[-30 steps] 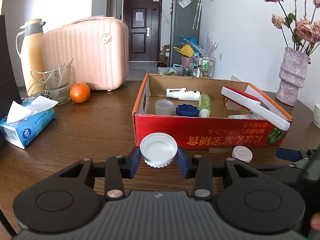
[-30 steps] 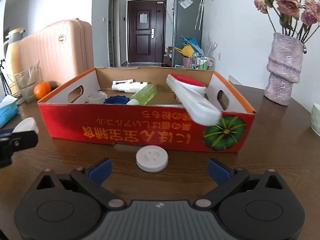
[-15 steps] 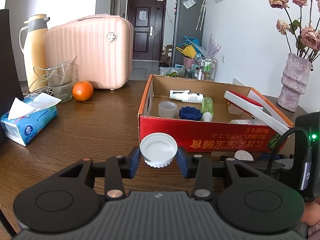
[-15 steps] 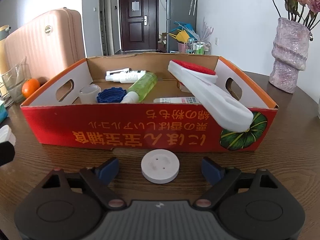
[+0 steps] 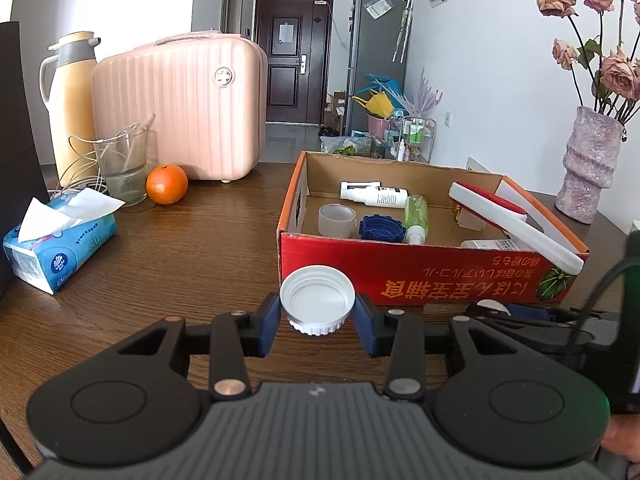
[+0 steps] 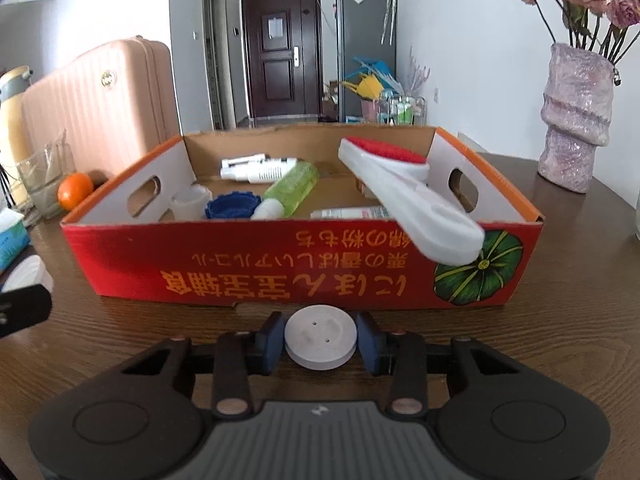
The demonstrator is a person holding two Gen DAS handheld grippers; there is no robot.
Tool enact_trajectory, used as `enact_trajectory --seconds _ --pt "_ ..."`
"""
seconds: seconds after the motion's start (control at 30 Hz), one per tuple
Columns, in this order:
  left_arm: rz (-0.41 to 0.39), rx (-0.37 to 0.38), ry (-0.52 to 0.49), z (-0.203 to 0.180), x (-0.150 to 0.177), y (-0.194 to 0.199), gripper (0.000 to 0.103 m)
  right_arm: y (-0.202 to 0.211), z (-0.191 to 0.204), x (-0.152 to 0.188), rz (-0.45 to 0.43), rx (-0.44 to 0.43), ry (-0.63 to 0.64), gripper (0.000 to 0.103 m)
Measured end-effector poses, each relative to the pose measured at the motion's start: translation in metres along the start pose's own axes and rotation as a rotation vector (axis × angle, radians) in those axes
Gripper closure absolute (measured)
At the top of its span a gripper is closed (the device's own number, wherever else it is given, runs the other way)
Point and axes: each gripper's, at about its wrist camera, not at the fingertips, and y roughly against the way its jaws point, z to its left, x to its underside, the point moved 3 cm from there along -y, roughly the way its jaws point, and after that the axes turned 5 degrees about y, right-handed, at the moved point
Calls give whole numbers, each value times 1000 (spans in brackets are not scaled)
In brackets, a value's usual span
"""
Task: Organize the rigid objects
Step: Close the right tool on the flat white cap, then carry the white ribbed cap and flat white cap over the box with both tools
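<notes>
My left gripper (image 5: 318,322) is shut on a white screw cap (image 5: 317,299), open side up, held above the table before the red cardboard box (image 5: 400,276). My right gripper (image 6: 320,344) is shut on a flat white round lid (image 6: 320,336) that lies on the table at the box's front wall (image 6: 280,276). The box holds a white bottle (image 6: 260,168), a green bottle (image 6: 292,192), a blue cap (image 6: 232,206), a small translucent cup (image 5: 336,220) and a white and red brush (image 6: 408,196) that sticks out over the front right corner.
A tissue pack (image 5: 60,240), an orange (image 5: 167,184), a glass (image 5: 122,170), a thermos (image 5: 72,100) and a pink case (image 5: 180,108) stand on the left of the wooden table. A pink vase (image 6: 576,120) with flowers stands at the right.
My right gripper moved forward to the flat white lid and shut on it. My left gripper rose and drew back a little with the screw cap.
</notes>
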Motion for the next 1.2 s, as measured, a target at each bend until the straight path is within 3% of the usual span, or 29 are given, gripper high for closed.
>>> enact_trajectory --seconds 0.53,1.2 --pt "-5 -3 -9 -1 0 1 62 60 -5 5 -140 -63 11 65" --pt "-14 -7 -17 -2 0 3 62 82 -9 11 -183 -80 8 65"
